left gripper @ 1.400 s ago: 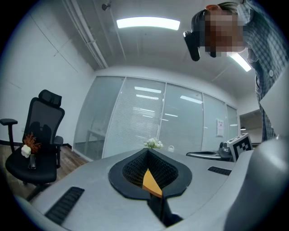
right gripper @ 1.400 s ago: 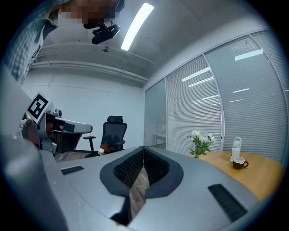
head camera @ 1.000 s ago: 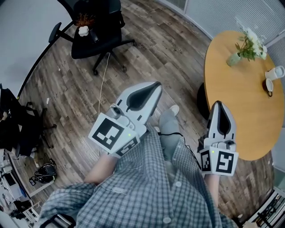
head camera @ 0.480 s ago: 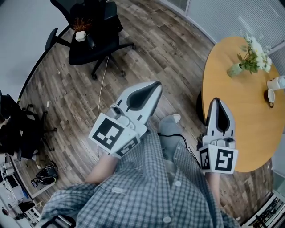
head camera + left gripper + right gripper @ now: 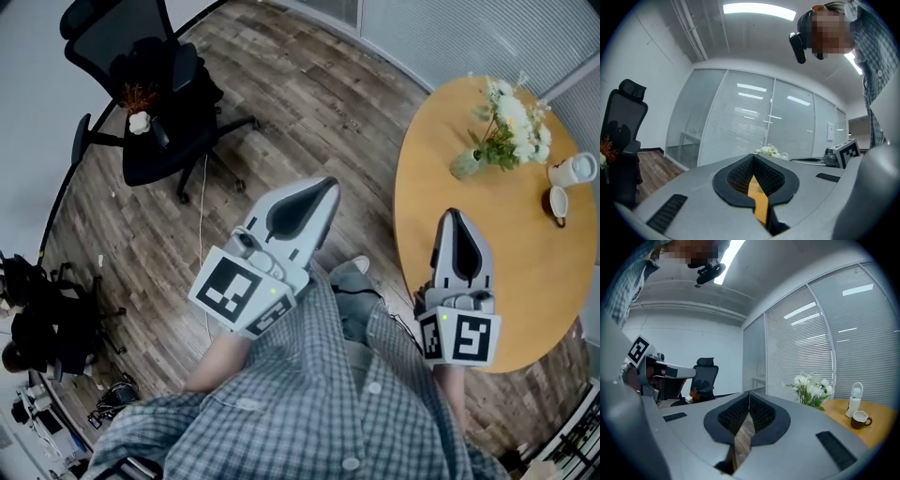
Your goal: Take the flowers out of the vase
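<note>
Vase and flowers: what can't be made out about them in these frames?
- Vase: head view, too small to count stems or see water.
- Vase, left gripper view: hidden behind the left hand-held gripper; only flowers show.
- Vase, right gripper view: hidden behind the right hand-held gripper.

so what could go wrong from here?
1. Left gripper and right gripper are both shut and empty; they must open before reaching the stems.
2. The vase looks small under a wide bunch of flowers; pulling without bracing it could tip or lift it.
3. The mug and white container beside it could get knocked.
</note>
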